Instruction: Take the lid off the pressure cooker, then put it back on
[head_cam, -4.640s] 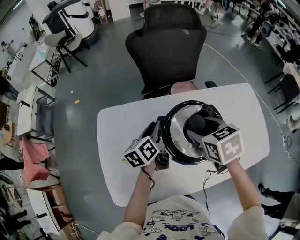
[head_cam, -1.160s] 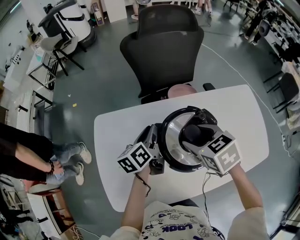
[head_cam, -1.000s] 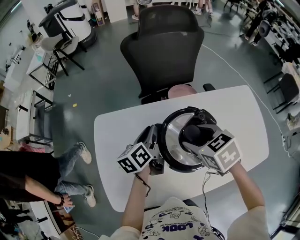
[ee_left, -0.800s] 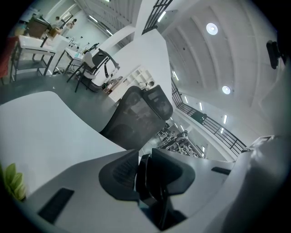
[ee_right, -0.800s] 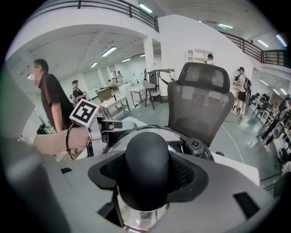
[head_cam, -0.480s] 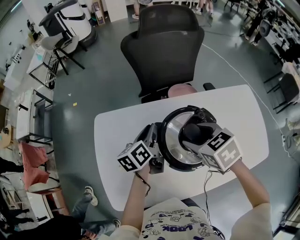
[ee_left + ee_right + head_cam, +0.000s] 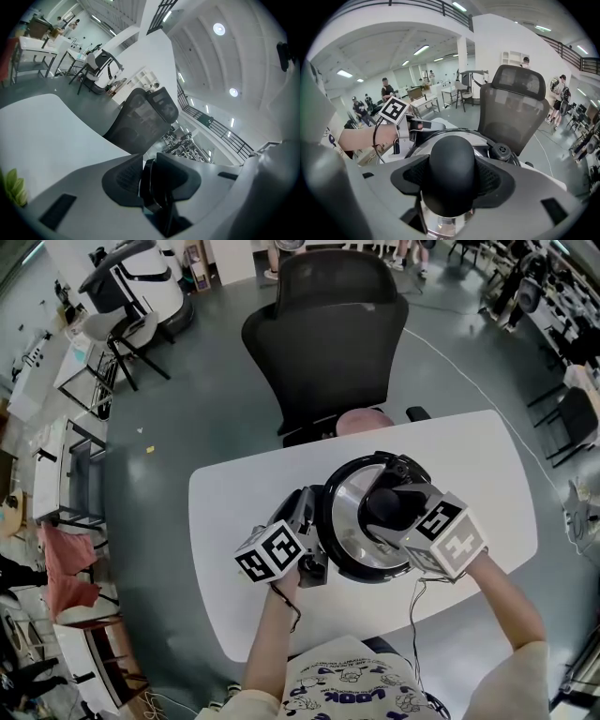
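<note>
Passer-by at left edge gone since earlier; grippers unmoved. Left gripper (image 7: 152,187) fingers (image 7: 119,180) clenched on side handle (image 7: 161,206); right gripper (image 7: 452,176) fingers (image 7: 490,180) clasp lid knob (image 7: 452,157). Lid (image 7: 349,512) on pressure cooker (image 7: 330,542), mid-desk (image 7: 234,512).

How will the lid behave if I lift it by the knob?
Probably stiff and fairly heavy: the lid is broad polished metal. The knob looks smooth and domed, so the right gripper might slip. Gripped near its middle, it should hang roughly level.
</note>
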The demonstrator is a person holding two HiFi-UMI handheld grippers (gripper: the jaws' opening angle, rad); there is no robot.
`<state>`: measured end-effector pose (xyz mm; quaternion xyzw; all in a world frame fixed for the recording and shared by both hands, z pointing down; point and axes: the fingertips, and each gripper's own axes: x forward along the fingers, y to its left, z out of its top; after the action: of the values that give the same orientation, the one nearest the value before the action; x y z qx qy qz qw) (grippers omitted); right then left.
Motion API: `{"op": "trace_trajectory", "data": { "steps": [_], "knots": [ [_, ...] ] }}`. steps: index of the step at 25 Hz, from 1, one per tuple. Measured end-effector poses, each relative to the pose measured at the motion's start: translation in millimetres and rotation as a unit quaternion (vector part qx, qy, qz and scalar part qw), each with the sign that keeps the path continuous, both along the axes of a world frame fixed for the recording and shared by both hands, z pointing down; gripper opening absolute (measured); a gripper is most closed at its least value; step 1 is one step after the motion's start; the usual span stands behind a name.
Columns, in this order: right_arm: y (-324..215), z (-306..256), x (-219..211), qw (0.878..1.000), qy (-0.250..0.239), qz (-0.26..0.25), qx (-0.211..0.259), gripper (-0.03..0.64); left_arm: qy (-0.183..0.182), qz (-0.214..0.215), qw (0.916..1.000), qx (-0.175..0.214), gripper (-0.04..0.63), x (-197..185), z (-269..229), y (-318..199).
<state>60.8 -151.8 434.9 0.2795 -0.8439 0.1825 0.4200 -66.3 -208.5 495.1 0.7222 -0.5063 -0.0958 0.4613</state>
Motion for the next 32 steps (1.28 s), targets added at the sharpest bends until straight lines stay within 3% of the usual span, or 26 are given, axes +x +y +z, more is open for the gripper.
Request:
{"op": "trace_trajectory", "data": {
  "steps": [4, 11, 22, 32],
  "knots": [
    [1.6, -0.7, -1.8, 1.0, 0.002, -0.023, -0.001, 0.302, 0.002, 0.001, 1.0, 0.0, 0.101, 1.2, 0.2, 0.6],
    [7.2, 0.1, -3.9, 0.994, 0.01, -0.105, 0.0, 0.302, -0.003, 0.002, 1.0, 0.0, 0.101, 1.6, 0.9, 2.6],
    [15.7, 0.3, -9.0, 0.974, 0.022, -0.227, -0.009, 0.304, -0.01, 0.001, 1.0, 0.0, 0.101, 1.2, 1.5, 3.3],
    [14.2, 2.0, -7.2, 0.971, 0.025, -0.237, -0.007, 0.305, -0.011, -0.002, 0.9999, 0.002, 0.101, 1.9, 0.4, 1.5]
  ]
}}
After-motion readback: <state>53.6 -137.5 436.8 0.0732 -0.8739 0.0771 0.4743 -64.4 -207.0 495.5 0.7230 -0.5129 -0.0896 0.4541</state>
